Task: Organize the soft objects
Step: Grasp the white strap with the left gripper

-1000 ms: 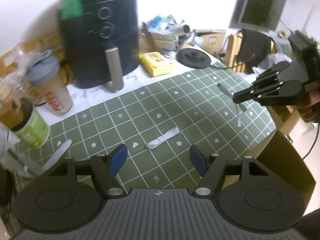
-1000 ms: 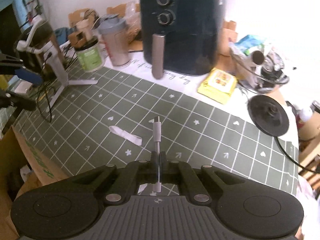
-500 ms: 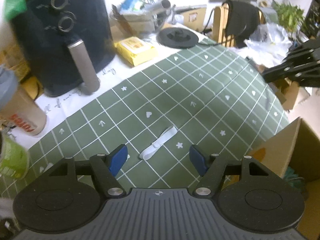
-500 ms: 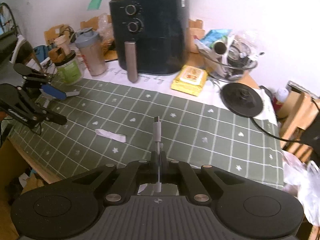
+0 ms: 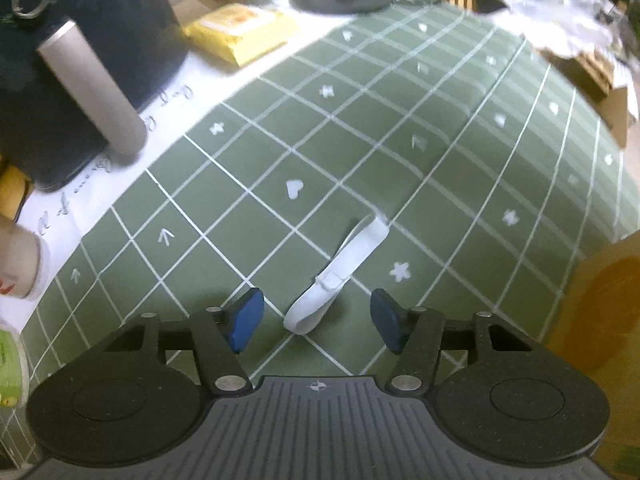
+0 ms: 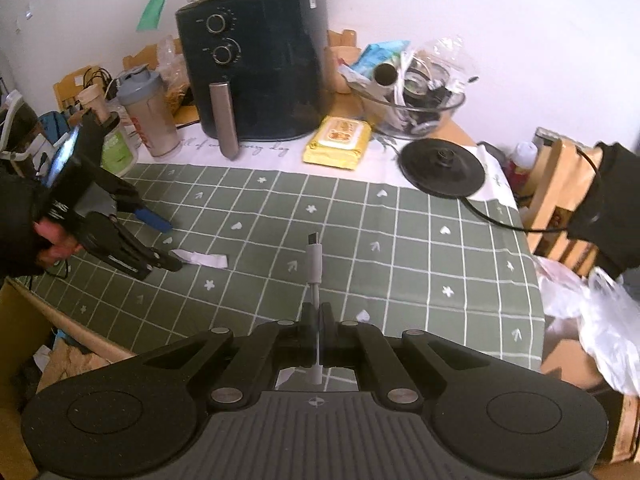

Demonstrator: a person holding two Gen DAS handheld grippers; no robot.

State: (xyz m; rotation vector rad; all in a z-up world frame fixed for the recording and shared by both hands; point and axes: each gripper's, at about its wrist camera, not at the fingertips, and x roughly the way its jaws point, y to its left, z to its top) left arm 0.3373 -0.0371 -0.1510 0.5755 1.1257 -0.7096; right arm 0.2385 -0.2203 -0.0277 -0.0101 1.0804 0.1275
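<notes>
The left gripper [image 5: 316, 320] is pointed steeply down at the counter [image 5: 460, 128], which is covered by a green checked cloth. Its jaws are partly open and have just been closing; the near end of a white strap [image 5: 340, 276] is seen between the blue pads [image 5: 245, 318], but it is not touched by them. The strap lies flat on the cloth. In the right wrist view the same strap [image 6: 202, 258] is seen just in front of the left gripper [image 6: 160, 240], which is held by a hand [image 6: 52, 240]. The jaws of the right gripper [image 6: 318, 332] are closed on a thin white adapter cable [image 6: 314, 264], and its plug is held out above the cloth. A dark air fryer [image 6: 256, 68] and a yellow wipes packet [image 6: 338, 142] are placed at the back of the counter.
</notes>
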